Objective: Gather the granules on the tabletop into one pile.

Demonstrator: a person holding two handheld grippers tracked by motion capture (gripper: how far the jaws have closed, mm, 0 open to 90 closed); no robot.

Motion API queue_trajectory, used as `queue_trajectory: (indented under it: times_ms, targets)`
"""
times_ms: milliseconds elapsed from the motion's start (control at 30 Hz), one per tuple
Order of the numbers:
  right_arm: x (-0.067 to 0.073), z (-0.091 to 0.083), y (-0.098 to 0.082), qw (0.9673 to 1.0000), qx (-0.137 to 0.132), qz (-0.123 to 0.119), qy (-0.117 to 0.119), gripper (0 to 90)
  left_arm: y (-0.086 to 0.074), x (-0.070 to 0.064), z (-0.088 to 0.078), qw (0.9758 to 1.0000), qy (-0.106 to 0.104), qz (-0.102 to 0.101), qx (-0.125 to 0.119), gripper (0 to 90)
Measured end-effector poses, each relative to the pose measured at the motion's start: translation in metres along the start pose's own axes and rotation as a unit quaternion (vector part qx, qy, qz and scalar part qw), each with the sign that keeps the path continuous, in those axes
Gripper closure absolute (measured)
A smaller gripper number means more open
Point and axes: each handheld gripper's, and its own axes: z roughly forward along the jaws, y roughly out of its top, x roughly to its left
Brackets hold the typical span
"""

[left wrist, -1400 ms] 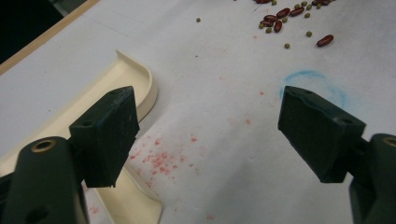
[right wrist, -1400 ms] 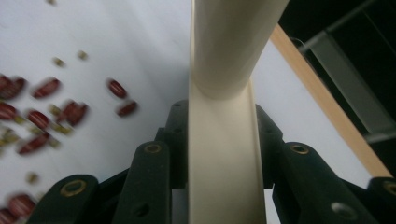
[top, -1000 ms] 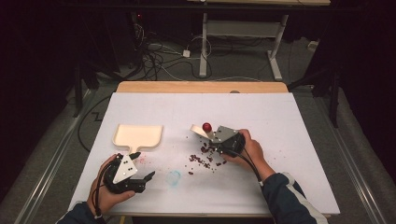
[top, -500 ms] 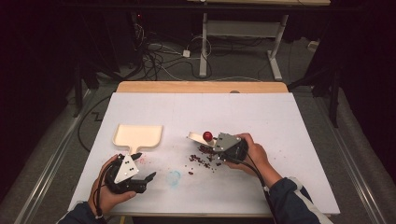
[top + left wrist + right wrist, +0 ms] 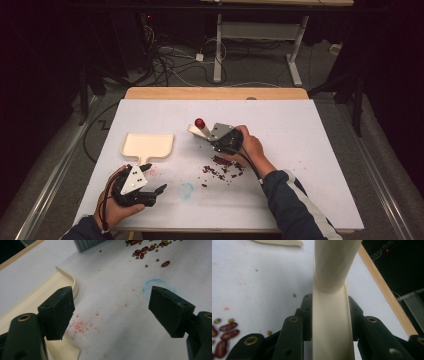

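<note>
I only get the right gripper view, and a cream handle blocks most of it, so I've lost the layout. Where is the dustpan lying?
Observer: The dustpan lies flat on the left part of the table, apart from the scattered beans.
Operator: Is the left gripper gripping it?
Observer: No. The left gripper is open with nothing between its jaws, down by the dustpan's handle end.
Operator: What's at the far end of the handle I'm holding?
Observer: The high view shows a red knob there. The right gripper is shut on the handle, just beyond the beans.
</note>
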Motion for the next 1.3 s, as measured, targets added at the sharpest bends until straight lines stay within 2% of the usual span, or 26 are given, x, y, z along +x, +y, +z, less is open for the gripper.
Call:
queue_trajectory:
  times_ms: [100, 233, 300, 333, 367, 400, 467, 500, 533, 567, 600, 667, 733, 767, 800, 833, 867, 900, 933, 1000, 1033, 1067, 1133, 1167, 1233, 1300]
  targets:
    - [0.005, 0.002, 0.003, 0.9999, 0.001, -0.012, 0.007, 67.6, -0.001, 0.0, 0.0, 1.0, 0.001, 0.002, 0.0, 20.1]
    - [0.018, -0.003, -0.002, 0.9982, -0.007, -0.052, 0.03, 67.5, -0.002, 0.0, -0.002, 1.0, 0.001, 0.002, -0.002, 20.1]
    - [0.02, -0.005, -0.005, 0.998, -0.012, -0.054, 0.031, 67.4, -0.002, 0.0, -0.002, 1.0, 0.001, 0.001, -0.001, 20.1]
    - [0.022, -0.013, -0.012, 0.9957, -0.025, -0.077, 0.045, 67.3, -0.001, -0.001, -0.001, 1.0, 0.001, 0.001, 0.0, 20.1]
    - [0.023, -0.016, -0.015, 0.9951, -0.026, -0.082, 0.049, 67.2, -0.001, -0.001, -0.001, 1.0, 0.001, 0.003, 0.002, 20.2]
    - [0.023, -0.016, -0.015, 0.9951, -0.026, -0.082, 0.049, 67.2, -0.001, -0.001, -0.001, 1.0, 0.0, 0.004, 0.003, 20.2]
    - [0.026, -0.026, -0.021, 0.9929, -0.031, -0.088, 0.074, 67.2, -0.001, -0.002, 0.0, 1.0, -0.002, 0.004, 0.007, 20.2]
    - [0.027, -0.037, -0.028, 0.9905, -0.037, -0.098, 0.089, 67.3, -0.001, -0.002, 0.0, 1.0, -0.003, 0.004, 0.008, 20.2]
    - [0.03, -0.042, -0.031, 0.9918, -0.04, -0.085, 0.087, 67.3, -0.001, -0.002, 0.001, 1.0, -0.003, 0.004, 0.009, 20.2]
    - [0.03, -0.042, -0.031, 0.9918, -0.04, -0.085, 0.087, 67.3, -0.001, -0.002, 0.001, 0.9999, -0.003, 0.004, 0.01, 20.2]
    - [0.028, -0.046, -0.033, 0.9893, -0.047, -0.099, 0.096, 67.3, -0.001, -0.002, 0.001, 0.9999, -0.004, 0.003, 0.01, 20.2]
    - [0.031, -0.057, -0.041, 0.9891, -0.049, -0.092, 0.104, 67.3, -0.001, -0.002, 0.002, 0.9999, -0.005, 0.004, 0.012, 20.2]
    - [0.03, -0.062, -0.046, 0.9892, -0.055, -0.092, 0.1, 67.4, 0.0, -0.003, 0.002, 0.9999, -0.006, 0.005, 0.014, 20.2]
    - [0.029, -0.065, -0.049, 0.9909, -0.057, -0.082, 0.09, 67.5, 0.0, -0.003, 0.003, 0.9999, -0.007, 0.005, 0.014, 20.2]
    - [0.029, -0.065, -0.049, 0.9909, -0.057, -0.082, 0.09, 67.5, 0.0, -0.003, 0.003, 0.9998, -0.006, 0.007, 0.015, 20.2]
    - [0.026, -0.069, -0.05, 0.9929, -0.058, -0.08, 0.067, 67.5, 0.001, -0.003, 0.003, 0.9998, -0.006, 0.009, 0.015, 20.2]
    - [0.024, -0.072, -0.049, 0.9936, -0.064, -0.074, 0.056, 67.6, 0.001, -0.003, 0.003, 0.9998, -0.006, 0.01, 0.014, 20.2]
    - [0.024, -0.072, -0.049, 0.9936, -0.064, -0.074, 0.056, 67.6, 0.001, -0.004, 0.003, 0.9998, -0.007, 0.01, 0.014, 20.2]
    - [0.02, -0.078, -0.049, 0.9955, -0.072, -0.051, 0.033, 67.6, 0.001, -0.003, 0.003, 0.9998, -0.007, 0.009, 0.013, 20.2]
    - [0.017, -0.082, -0.049, 0.9956, -0.077, -0.045, 0.029, 67.6, 0.001, -0.003, 0.003, 0.9998, -0.007, 0.01, 0.013, 20.1]
    - [0.013, -0.087, -0.05, 0.9961, -0.081, -0.03, 0.02, 67.5, 0.001, -0.003, 0.003, 0.9998, -0.007, 0.01, 0.013, 20.2]
    - [0.008, -0.095, -0.051, 0.9967, -0.08, -0.005, 0.007, 67.5, 0.001, -0.003, 0.002, 0.9998, -0.007, 0.011, 0.012, 20.2]
    - [0.006, -0.098, -0.052, 0.9968, -0.079, 0.005, 0.005, 67.5, 0.001, -0.003, 0.001, 0.9998, -0.008, 0.012, 0.011, 20.2]
    - [0.002, -0.103, -0.055, 0.9967, -0.077, 0.025, -0.003, 67.6, 0.001, -0.003, 0.001, 0.9998, -0.008, 0.012, 0.011, 20.2]
    - [-0.003, -0.11, -0.059, 0.9957, -0.066, 0.064, -0.01, 67.5, 0.001, -0.004, 0.0, 0.9998, -0.007, 0.013, 0.01, 20.2]
    - [-0.006, -0.116, -0.063, 0.9939, -0.045, 0.097, -0.027, 67.5, 0.001, -0.004, -0.001, 0.9998, -0.007, 0.014, 0.009, 20.2]
